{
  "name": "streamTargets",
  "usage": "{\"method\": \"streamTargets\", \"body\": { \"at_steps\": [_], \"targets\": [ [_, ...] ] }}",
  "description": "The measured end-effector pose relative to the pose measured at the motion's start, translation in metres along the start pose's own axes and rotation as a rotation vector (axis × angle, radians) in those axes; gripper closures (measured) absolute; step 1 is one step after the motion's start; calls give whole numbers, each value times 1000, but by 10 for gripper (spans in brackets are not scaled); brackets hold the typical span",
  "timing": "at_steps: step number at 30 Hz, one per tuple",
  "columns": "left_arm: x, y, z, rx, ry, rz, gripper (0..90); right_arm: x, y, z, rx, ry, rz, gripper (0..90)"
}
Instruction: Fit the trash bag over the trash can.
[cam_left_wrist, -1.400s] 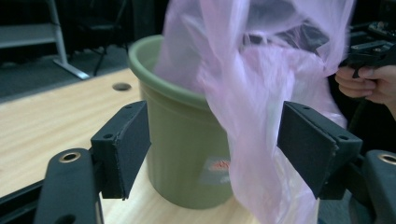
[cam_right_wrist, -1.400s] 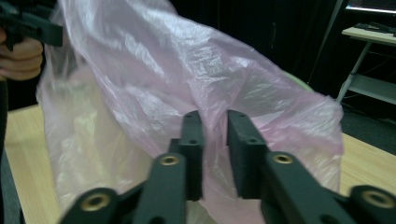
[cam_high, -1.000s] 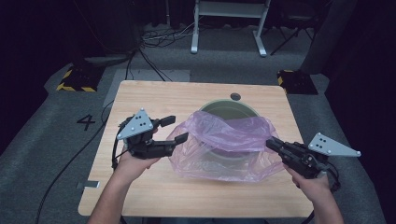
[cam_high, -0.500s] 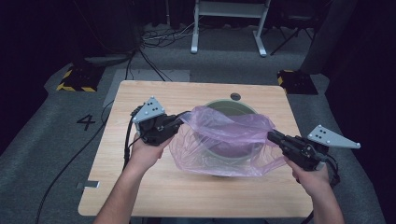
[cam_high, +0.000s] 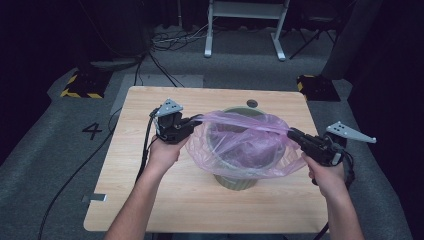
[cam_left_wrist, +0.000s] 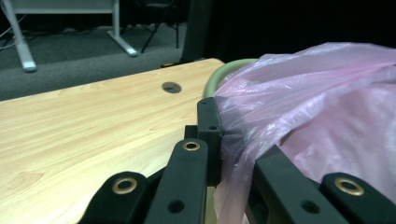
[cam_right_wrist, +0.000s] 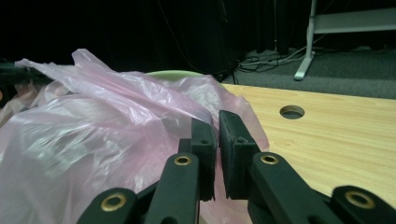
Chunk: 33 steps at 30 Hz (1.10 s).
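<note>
On the wooden surface (cam_high: 150, 200) stands a green bin (cam_high: 235, 180), with a pink plastic bag (cam_high: 245, 145) draped over its rim. The left gripper (cam_high: 192, 122) has just clenched its jaws on the bag's left edge; the right gripper (cam_high: 292, 134) pinches the right edge, stretching the mouth between them.

Middle of the desk (cam_high: 150, 200) taken up by a green bin (cam_high: 235, 181) with a pink bag (cam_high: 245, 145) stretched across its mouth, pinched at either side by the left gripper (cam_high: 192, 121) and the right gripper (cam_high: 291, 133), barring any way straight across or down into the opening. Open wood along the near edge, down the left edge and at both far corners, broken only by a small round hole (cam_high: 252, 103) near the far edge.
</note>
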<state>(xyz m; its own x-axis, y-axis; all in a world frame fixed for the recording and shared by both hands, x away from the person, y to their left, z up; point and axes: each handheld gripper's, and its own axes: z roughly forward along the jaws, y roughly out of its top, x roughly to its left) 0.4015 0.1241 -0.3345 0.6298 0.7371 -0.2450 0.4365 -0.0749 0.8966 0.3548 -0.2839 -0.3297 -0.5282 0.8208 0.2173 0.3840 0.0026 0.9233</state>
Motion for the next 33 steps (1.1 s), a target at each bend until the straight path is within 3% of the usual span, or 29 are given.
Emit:
{"method": "streamTargets", "body": {
  "at_steps": [7, 9, 14, 21, 24, 27, 31, 33],
  "targets": [
    [11, -4, 19, 24, 6, -34, 896, -13, 0, 20, 20, -28, 49, 850],
    [13, -5, 21, 22, 18, -30, 896, -15, -1, 23, 24, -32, 49, 849],
    [17, -6, 24, 3, -4, 9, 896, -22, -4, 30, 22, -41, 53, 850],
    [30, -7, 33, -29, -37, 13, 896, -33, -8, 43, -18, -15, 71, 853],
    [33, -7, 39, -18, -27, 0, 896, -39, -11, 50, -35, -11, 92, 857],
    [37, -9, 49, 21, 7, -37, 896, -43, -12, 59, -19, -25, 109, 866],
    [44, -13, 61, 56, 16, -98, 896, -48, -16, 71, 9, -26, 146, 875],
    [44, -14, 66, 70, 25, -104, 895, -49, -19, 78, 32, -33, 153, 884]
  ]
}}
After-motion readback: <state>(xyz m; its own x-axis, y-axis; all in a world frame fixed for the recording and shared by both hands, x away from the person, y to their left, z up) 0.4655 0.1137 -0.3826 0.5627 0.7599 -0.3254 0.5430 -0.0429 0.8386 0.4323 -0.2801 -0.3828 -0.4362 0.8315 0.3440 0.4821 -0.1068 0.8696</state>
